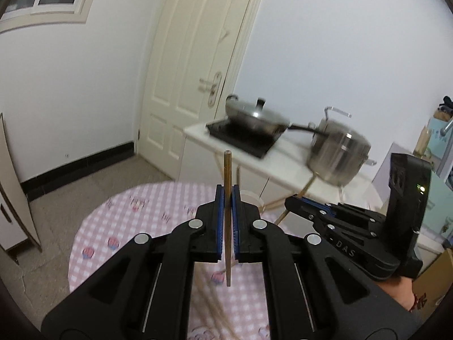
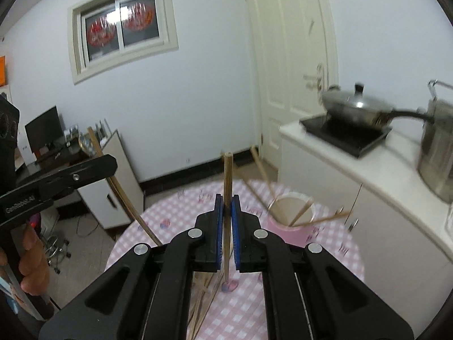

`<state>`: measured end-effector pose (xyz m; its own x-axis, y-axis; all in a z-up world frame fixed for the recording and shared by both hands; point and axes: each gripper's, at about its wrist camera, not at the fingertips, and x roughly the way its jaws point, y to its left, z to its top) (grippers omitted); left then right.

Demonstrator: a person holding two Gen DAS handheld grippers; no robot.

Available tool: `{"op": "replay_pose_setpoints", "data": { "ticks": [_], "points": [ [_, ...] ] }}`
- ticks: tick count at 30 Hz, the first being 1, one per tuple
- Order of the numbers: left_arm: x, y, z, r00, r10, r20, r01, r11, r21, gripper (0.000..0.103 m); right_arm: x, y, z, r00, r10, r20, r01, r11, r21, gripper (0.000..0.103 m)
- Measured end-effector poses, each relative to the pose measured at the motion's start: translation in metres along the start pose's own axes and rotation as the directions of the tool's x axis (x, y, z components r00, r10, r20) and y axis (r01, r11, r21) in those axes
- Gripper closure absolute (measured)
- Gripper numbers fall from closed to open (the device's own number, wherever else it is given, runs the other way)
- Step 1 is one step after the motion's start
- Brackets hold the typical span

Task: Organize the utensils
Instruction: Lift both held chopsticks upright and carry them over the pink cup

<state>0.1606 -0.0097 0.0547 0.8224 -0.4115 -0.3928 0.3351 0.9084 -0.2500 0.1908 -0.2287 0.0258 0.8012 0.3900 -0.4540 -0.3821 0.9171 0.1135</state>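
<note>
My left gripper (image 1: 228,191) is shut on a brown chopstick (image 1: 227,170) held upright above the round table with a pink checked cloth (image 1: 141,215). My right gripper (image 2: 226,201) is shut on a lighter wooden chopstick (image 2: 227,175), also upright. A pink and white holder cup (image 2: 291,221) stands on the table to the right of my right gripper, with several chopsticks (image 2: 262,170) leaning in it. Loose chopsticks (image 2: 203,297) lie on the cloth under my right gripper. The right gripper's body (image 1: 354,226) shows in the left wrist view, the left gripper's body (image 2: 56,181) in the right wrist view.
A white counter (image 2: 382,175) stands behind the table, with a black induction hob (image 1: 240,138), a lidded wok (image 1: 254,116) and a steel pot (image 1: 337,150). A white door (image 1: 198,56) is behind. A small white cabinet (image 2: 113,181) and a desk with a monitor (image 2: 42,130) stand at the left.
</note>
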Motion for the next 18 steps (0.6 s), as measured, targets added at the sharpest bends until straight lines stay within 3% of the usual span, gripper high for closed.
{"op": "replay_pose_setpoints", "data": {
  "ticks": [5, 18],
  "points": [
    [0.012, -0.017, 0.021, 0.998, 0.004, 0.063, -0.003, 1.000, -0.006, 0.098, -0.008, -0.014, 0.015, 0.996, -0.044, 0.077, 0.044, 0.999, 0.002, 0.098],
    [0.057, -0.048, 0.050, 0.990, 0.031, 0.137, -0.034, 0.999, 0.019, 0.098, -0.017, -0.046, 0.045, 0.977, -0.091, 0.191, 0.086, 0.996, 0.033, 0.098]
  ]
}}
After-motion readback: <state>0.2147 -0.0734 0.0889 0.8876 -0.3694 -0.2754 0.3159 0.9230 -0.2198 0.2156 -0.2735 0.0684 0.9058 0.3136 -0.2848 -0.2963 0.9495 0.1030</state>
